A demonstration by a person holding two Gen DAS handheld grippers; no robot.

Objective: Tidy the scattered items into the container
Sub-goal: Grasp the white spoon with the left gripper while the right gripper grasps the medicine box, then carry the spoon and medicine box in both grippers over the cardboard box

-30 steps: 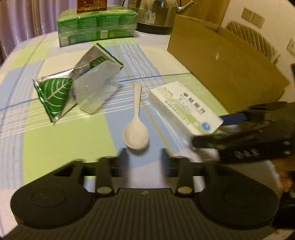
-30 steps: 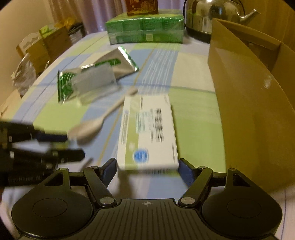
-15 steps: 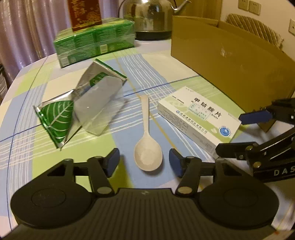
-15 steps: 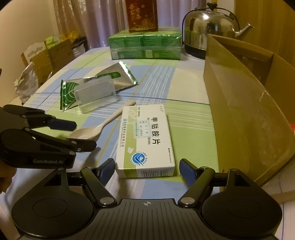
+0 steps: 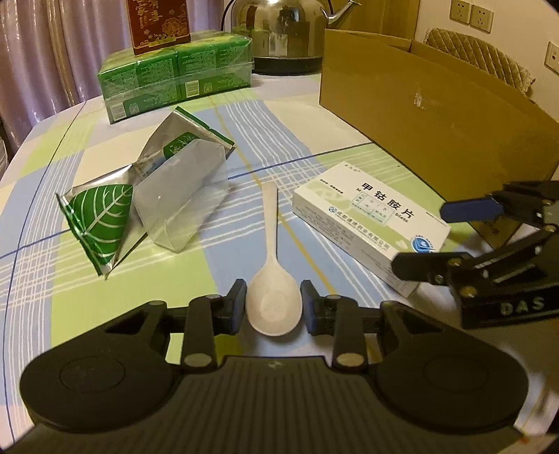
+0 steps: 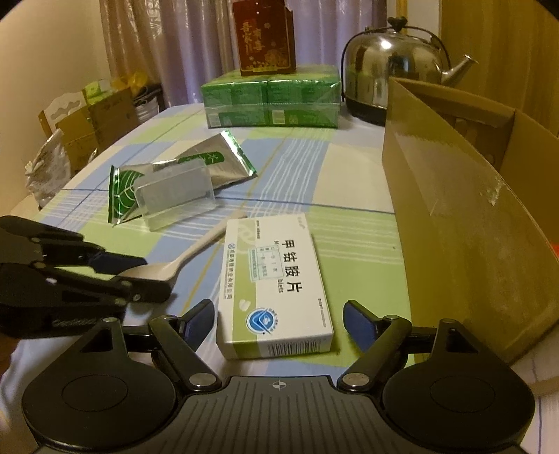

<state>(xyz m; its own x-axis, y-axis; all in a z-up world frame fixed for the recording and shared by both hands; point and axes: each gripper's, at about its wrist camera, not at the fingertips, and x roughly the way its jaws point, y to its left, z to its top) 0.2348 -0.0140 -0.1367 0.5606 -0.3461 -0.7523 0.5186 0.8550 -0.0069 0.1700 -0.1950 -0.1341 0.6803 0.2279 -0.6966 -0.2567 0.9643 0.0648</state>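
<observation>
From the left wrist view, the left hand-held gripper [image 5: 273,308] sits low over the bench [image 5: 63,279], its two fingers spread to either side of the bowl of the single white spoon [image 5: 272,276], close to it but whether they touch cannot be told. The spoon's handle points away toward the far side. Left of it lie two foil packets: one printed with a green leaf [image 5: 101,223] and one silver with a green label [image 5: 185,139], and a single clear plastic case [image 5: 181,199] lies over them. Right of the spoon lies one white-and-green medicine box [image 5: 370,223], with the right hand-held gripper [image 5: 419,237] at its near end, fingers apart. One open cardboard box [image 5: 436,118] stands beyond it at the right. At the far edge are one wrapped bundle of green packs [image 5: 178,77] with one red carton [image 5: 157,24] on top, and one steel kettle [image 5: 279,28]. From the right wrist view, the right hand-held gripper [image 6: 279,321] has its two fingers spread wide on either side of the medicine box [image 6: 276,279], not touching it. The cardboard box [image 6: 471,223] rises just to the right. The left hand-held gripper [image 6: 139,276] is at the left, around the spoon's [image 6: 195,251] bowl.
</observation>
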